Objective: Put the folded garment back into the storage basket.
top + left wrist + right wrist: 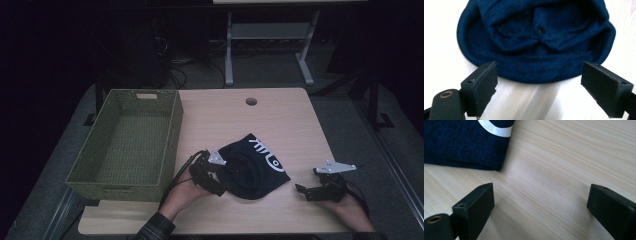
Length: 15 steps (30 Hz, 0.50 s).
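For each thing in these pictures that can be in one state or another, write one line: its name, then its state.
Left gripper: open, jaws at the rim of the hat, not gripping it.
Right gripper: open, over bare table, apart from the hat.
Hat: dark blue knit, lying crumpled on the table, white lettering showing.
Basket: green woven, upright, empty, at the table's left edge.
Table: light wood, with a round hole near the far edge.

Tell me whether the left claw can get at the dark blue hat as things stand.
Probably yes. The left claw is open, with the rolled edge of the dark blue hat lying just ahead between its jaws on the table. Nothing sits between them; the green basket is off to the side.
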Each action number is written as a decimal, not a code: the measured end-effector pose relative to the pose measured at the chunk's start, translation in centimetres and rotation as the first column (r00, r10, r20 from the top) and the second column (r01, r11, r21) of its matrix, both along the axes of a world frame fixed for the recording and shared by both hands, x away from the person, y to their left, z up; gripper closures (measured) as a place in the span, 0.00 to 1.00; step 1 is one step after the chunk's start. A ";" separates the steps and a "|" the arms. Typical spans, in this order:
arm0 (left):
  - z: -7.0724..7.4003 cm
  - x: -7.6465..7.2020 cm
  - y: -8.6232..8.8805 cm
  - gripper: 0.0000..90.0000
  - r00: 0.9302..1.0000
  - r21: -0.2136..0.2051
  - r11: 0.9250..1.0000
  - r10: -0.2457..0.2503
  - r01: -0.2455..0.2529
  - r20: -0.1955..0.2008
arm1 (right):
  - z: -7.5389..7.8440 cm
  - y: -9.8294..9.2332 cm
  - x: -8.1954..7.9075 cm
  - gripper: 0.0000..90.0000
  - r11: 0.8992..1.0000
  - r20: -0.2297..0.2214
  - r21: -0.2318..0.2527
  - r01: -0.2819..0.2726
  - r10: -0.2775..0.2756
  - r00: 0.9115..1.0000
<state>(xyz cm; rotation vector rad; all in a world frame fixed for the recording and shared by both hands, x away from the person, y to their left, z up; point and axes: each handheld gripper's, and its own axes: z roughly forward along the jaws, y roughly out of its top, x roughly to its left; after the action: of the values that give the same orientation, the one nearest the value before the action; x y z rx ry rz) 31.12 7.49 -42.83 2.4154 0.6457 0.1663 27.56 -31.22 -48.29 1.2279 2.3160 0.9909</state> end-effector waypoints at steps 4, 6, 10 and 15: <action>0.4 0.9 -0.9 0.14 1.000 0.032 0.999 -0.024 0.025 -0.014 | 0.0 0.0 0.0 0.08 1.000 0.000 0.000 0.000 0.000 1.000; 0.4 1.0 -1.1 0.15 0.999 0.044 0.999 -0.031 0.031 -0.017 | 0.0 0.0 0.0 0.08 1.000 0.000 0.000 0.000 0.000 1.000; 0.6 1.6 -2.0 0.15 0.998 0.065 0.997 -0.050 0.052 -0.026 | 0.0 0.0 0.0 0.08 1.000 0.000 0.000 0.000 0.000 1.000; 0.7 2.2 -3.0 0.15 0.997 0.098 0.993 -0.070 0.073 -0.030 | 0.0 0.0 0.0 0.08 1.000 0.001 0.000 0.000 0.000 1.000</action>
<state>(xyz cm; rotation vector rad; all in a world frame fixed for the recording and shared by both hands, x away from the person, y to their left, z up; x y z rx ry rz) 33.36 4.45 -42.09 2.5358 0.5744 0.1393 27.56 -31.21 -48.29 1.2268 2.3159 0.9910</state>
